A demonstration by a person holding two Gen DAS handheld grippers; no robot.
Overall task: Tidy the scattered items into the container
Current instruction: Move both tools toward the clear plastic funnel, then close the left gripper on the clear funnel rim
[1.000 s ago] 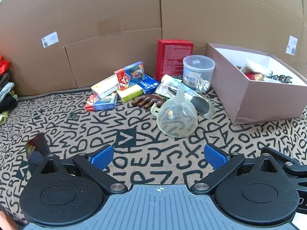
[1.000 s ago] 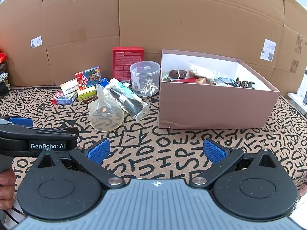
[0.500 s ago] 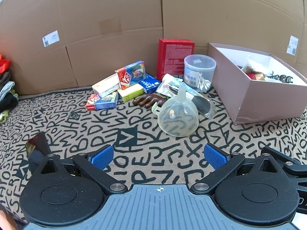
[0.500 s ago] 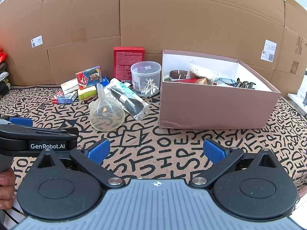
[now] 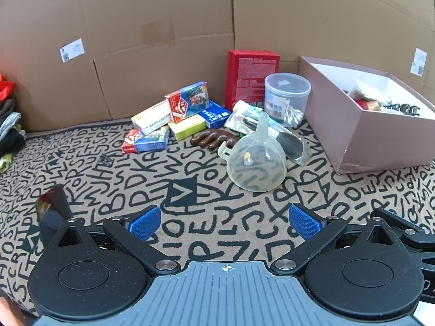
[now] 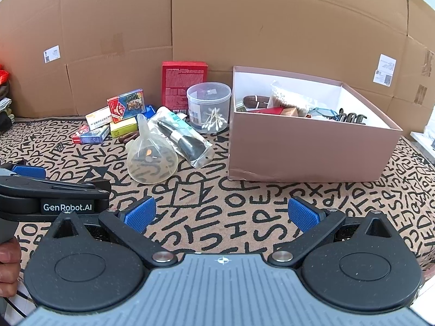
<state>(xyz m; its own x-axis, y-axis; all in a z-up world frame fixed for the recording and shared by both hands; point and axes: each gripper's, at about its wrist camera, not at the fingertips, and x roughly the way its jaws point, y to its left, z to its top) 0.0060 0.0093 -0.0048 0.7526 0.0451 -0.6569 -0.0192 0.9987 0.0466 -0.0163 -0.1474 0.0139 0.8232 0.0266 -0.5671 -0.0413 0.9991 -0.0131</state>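
A: Left wrist view: your left tongs [image 5: 223,221] gape wide, holding nothing; so do your right tongs [image 6: 221,213].

B: Where's the clutter?

A: The funnel [image 5: 257,163], bagged brush [image 6: 185,141] and cartons [image 5: 174,119] lie left of the pink box [image 6: 307,146], which already holds some things. Take the funnel by its rim and lift well above the box wall; the patterned mat [image 6: 217,190] in front gives you room.

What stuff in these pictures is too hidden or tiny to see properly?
- Pink box contents: in both wrist views its near wall hides everything low inside; only tops show.
- Brown wooden item: in the right wrist view the clear funnel covers most of it.
- Red box print: too small to read in either view.
- Clothes pile: cut off by the left edge of the left wrist view.
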